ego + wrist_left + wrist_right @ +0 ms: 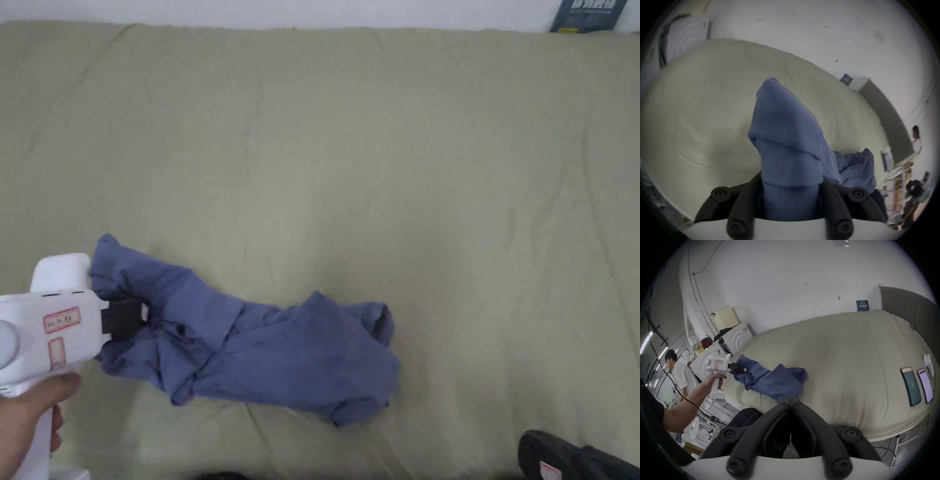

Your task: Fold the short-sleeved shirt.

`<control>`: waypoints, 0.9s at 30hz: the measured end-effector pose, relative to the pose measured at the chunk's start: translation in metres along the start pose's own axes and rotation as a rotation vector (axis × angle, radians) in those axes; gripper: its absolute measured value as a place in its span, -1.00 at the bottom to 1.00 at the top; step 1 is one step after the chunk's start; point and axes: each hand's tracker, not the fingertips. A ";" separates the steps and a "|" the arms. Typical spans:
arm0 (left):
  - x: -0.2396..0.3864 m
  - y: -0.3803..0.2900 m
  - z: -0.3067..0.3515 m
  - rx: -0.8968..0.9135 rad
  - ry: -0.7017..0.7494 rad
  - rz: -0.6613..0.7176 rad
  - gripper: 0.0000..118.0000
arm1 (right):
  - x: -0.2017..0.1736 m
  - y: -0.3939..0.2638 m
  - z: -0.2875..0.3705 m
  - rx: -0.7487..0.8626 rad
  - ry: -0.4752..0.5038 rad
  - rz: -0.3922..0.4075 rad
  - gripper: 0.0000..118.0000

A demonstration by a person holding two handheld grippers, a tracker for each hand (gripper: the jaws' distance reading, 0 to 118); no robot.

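The shirt [250, 344] lies crumpled on the bed [375, 156], near its front edge, bunched into a long heap. It looks light, soft and limp, so it will sag and drape from any hold rather than keep a shape. The left gripper [128, 315] has its jaws closed on a fold at the heap's left end. The right gripper [791, 400] hangs just off the front edge, jaws together and empty. A good second hold would probably be a hem corner or shoulder seam, to spread the cloth flat.
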 end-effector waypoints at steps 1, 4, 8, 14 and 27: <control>0.002 0.003 0.005 0.000 0.048 -0.057 -0.77 | -0.001 -0.001 -0.001 0.004 0.006 0.005 -1.00; 0.050 0.012 0.040 0.031 0.080 -0.207 -0.77 | 0.000 -0.004 -0.005 0.006 0.027 -0.007 -1.00; 0.158 0.029 0.082 0.020 0.109 -0.429 -0.77 | -0.001 -0.008 -0.002 0.019 0.047 -0.043 -1.00; 0.268 0.003 0.043 -0.041 0.272 -0.644 -0.56 | 0.005 -0.010 0.015 0.050 0.021 -0.066 -1.00; 0.064 -0.001 0.049 0.244 -0.880 0.512 0.92 | 0.020 -0.015 0.008 0.053 0.021 -0.058 -1.00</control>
